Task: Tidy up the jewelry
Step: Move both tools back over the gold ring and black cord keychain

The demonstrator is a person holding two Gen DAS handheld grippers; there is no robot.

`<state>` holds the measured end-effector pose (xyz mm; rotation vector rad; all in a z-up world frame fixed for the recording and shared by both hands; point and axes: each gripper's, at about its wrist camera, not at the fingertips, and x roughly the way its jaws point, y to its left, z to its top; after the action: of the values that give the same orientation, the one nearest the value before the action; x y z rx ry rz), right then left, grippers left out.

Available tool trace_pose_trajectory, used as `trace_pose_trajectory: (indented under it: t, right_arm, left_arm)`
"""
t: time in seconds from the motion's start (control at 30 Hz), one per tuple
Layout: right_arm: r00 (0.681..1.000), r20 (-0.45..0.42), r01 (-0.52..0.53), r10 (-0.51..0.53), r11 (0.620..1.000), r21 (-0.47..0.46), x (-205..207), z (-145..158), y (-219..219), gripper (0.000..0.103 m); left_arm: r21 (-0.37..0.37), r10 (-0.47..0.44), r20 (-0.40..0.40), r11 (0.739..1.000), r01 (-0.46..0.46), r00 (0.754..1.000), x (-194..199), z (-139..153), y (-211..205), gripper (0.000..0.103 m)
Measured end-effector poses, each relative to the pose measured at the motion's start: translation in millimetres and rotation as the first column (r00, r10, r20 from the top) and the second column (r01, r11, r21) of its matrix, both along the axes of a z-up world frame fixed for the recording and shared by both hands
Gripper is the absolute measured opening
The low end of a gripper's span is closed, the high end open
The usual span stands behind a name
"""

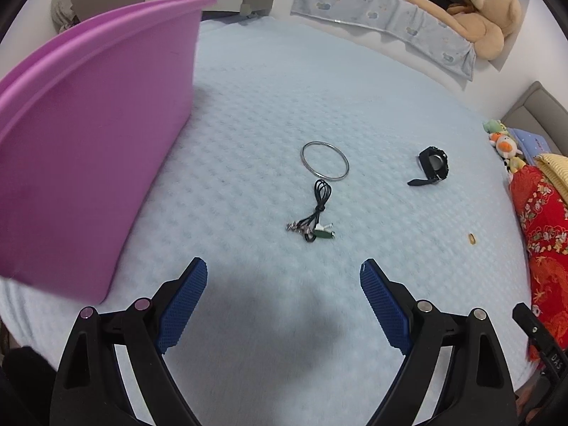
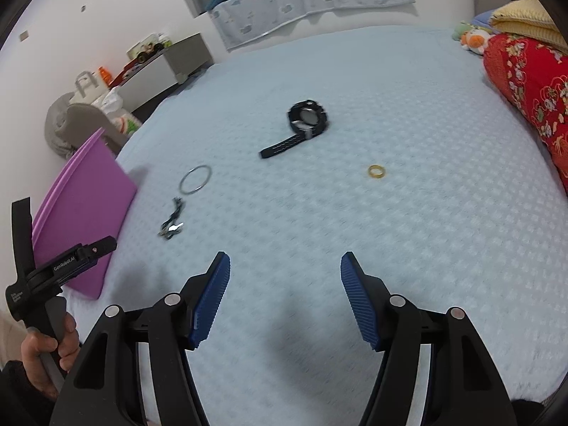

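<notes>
Jewelry lies on a light blue bedspread (image 1: 248,106). A silver bangle (image 1: 325,161) (image 2: 195,179) lies mid-bed. Just nearer lies a black cord necklace with a green pendant (image 1: 317,217) (image 2: 173,220). A black watch (image 1: 431,167) (image 2: 301,126) lies to the right of them. A small gold ring (image 1: 471,238) (image 2: 376,171) lies further right. A purple box (image 1: 88,149) (image 2: 80,220) stands at the left. My left gripper (image 1: 284,280) is open and empty, short of the necklace. My right gripper (image 2: 285,273) is open and empty, short of the ring and watch.
A red patterned quilt (image 1: 546,248) (image 2: 529,85) and small plush toys (image 2: 474,37) line the right edge. A teddy bear (image 1: 486,17) and a blue blanket (image 2: 312,0) lie at the far end. A grey nightstand (image 2: 170,64) stands past the bed's left side.
</notes>
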<state>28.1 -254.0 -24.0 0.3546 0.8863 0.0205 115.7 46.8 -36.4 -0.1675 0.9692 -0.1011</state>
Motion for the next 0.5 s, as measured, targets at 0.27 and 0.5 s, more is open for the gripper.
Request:
trace_pose_trajectory:
  t: [0.27,0.5]
  right_arm:
    - [0.999,-0.023,0.045,-0.045,0.999,-0.019,29,-24,-27,0.062]
    - [0.998,-0.035,0.053,-0.057,0.995,-0.086,62,-47,-42,0.062]
  left_arm:
    - [0.042,-0.031,0.0,0.999,0.031,1.0,31,-19,-25,0.086]
    - [0.068,-0.064,0.002,0.996,0.063,0.998,52,-32,-43,0.086]
